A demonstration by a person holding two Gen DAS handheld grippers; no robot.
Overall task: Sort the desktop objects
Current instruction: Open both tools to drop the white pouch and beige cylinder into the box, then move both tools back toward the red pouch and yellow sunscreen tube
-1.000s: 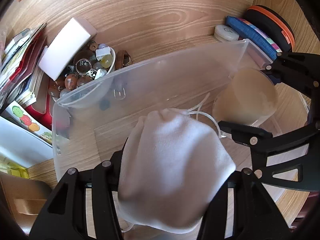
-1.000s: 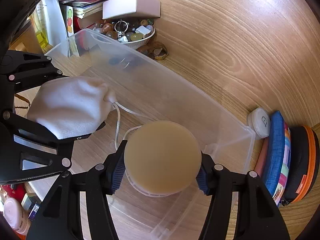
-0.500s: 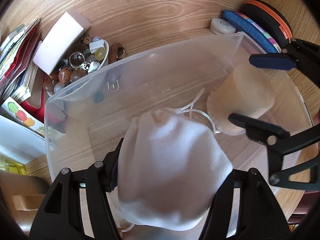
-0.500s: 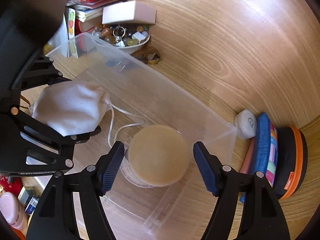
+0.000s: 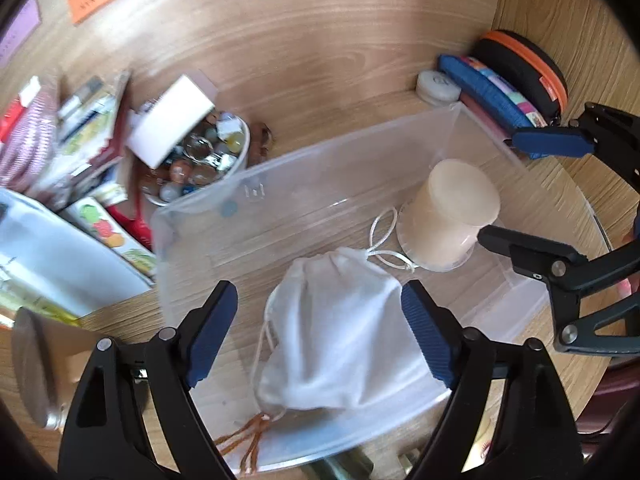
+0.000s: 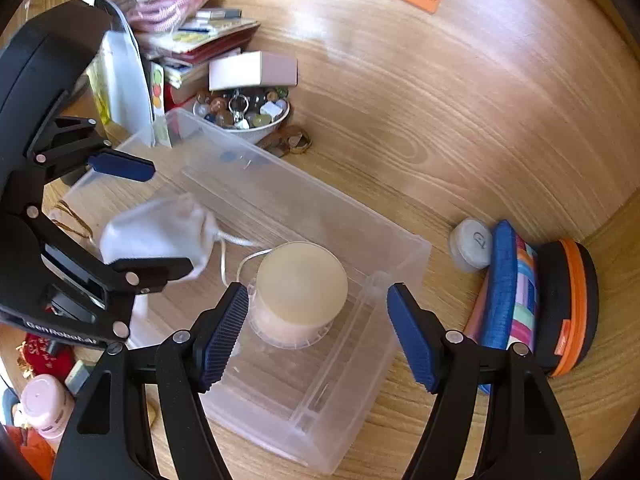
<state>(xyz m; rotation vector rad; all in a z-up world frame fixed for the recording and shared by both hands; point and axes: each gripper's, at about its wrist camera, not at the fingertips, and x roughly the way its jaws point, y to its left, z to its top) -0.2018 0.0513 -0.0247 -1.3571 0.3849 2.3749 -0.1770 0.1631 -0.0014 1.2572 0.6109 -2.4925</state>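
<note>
Right wrist view gives me the wooden desktop (image 6: 420, 92) as the widest surface, with bare room from 12 to 2 o'clock. On it lies the clear rectangular plastic bin (image 6: 352, 240), its long walls running from 10 toward 5 o'clock. Clutter hems it in: a stack of books and papers (image 6: 192, 36) at 11 o'clock, a white bowl of glass marbles (image 6: 244, 116) touching the bin's far corner, and zipped pouches in blue and orange-black (image 6: 532, 300) at 3 o'clock, just beside the bin's end wall.

Inside the bin, the white drawstring cloth pouch (image 5: 336, 332) lies on the floor, its cord trailing toward the beige round lidded jar (image 6: 300, 288), which stands upright near the right end.

My left gripper (image 5: 320, 336) is spread wide, its blue pads on either side of the pouch and apart from it. My right gripper (image 6: 316, 332) is likewise wide open, hanging over the jar and gripping nothing.
</note>
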